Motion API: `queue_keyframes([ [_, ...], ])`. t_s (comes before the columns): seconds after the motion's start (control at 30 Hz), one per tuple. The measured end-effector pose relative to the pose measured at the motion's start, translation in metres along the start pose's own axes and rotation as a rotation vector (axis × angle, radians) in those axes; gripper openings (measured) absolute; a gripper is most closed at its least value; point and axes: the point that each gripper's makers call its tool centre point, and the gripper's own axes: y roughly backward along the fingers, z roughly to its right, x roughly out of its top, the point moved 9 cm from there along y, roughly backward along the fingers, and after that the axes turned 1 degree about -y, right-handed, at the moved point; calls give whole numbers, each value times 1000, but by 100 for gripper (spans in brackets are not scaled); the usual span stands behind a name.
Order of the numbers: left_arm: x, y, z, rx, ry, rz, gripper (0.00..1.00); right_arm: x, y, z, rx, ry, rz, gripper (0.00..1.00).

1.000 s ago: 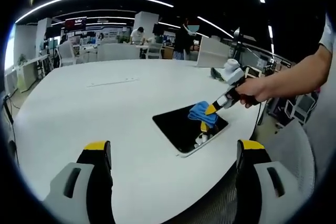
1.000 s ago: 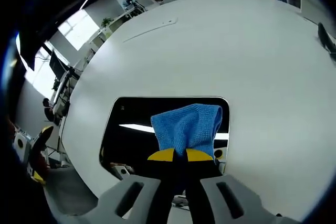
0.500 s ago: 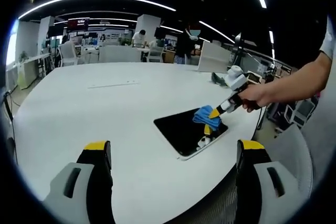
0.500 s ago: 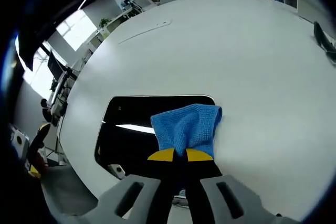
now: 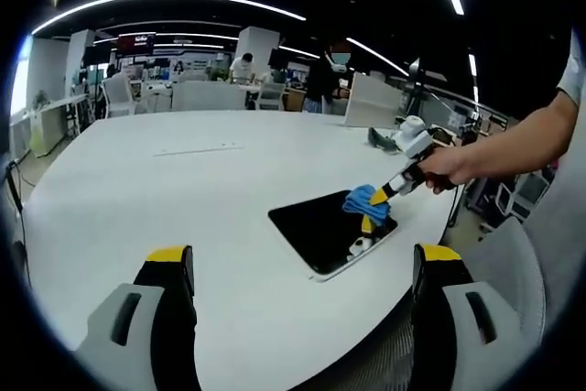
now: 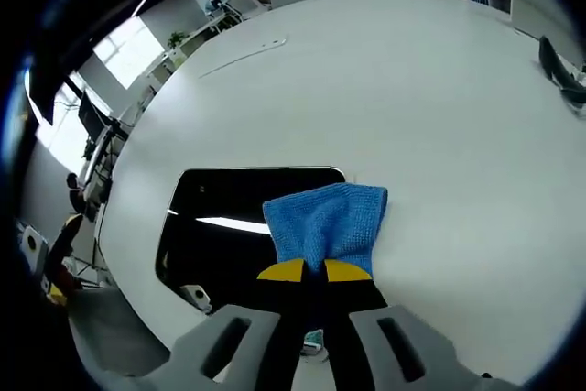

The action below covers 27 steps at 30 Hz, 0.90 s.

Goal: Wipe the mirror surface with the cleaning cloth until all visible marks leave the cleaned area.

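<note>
We see the dark rectangular mirror (image 6: pixel 233 212) lying flat near the white table's edge; the blue cleaning cloth (image 6: pixel 328 223), bunched, overlaps its right end.

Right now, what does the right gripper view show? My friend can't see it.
The right gripper is shut on a blue cloth, which covers one end of a dark mirror and hangs past its edge. The mirror lies flat on a big white table.

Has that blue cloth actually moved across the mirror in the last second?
Yes. In the left gripper view the blue cloth, pinched by the right gripper, has slid from mid-mirror toward the mirror's far right edge, nearer the hand.
</note>
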Motion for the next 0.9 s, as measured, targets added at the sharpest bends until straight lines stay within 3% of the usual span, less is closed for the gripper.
queue_keyframes([
  [0.77,-4,0,0,4,-11,-19,99,-6,4,-1,-51,2,38,1],
  [0.9,-4,0,-1,4,-5,-23,99,-10,7,-3,-47,-34,47,1],
])
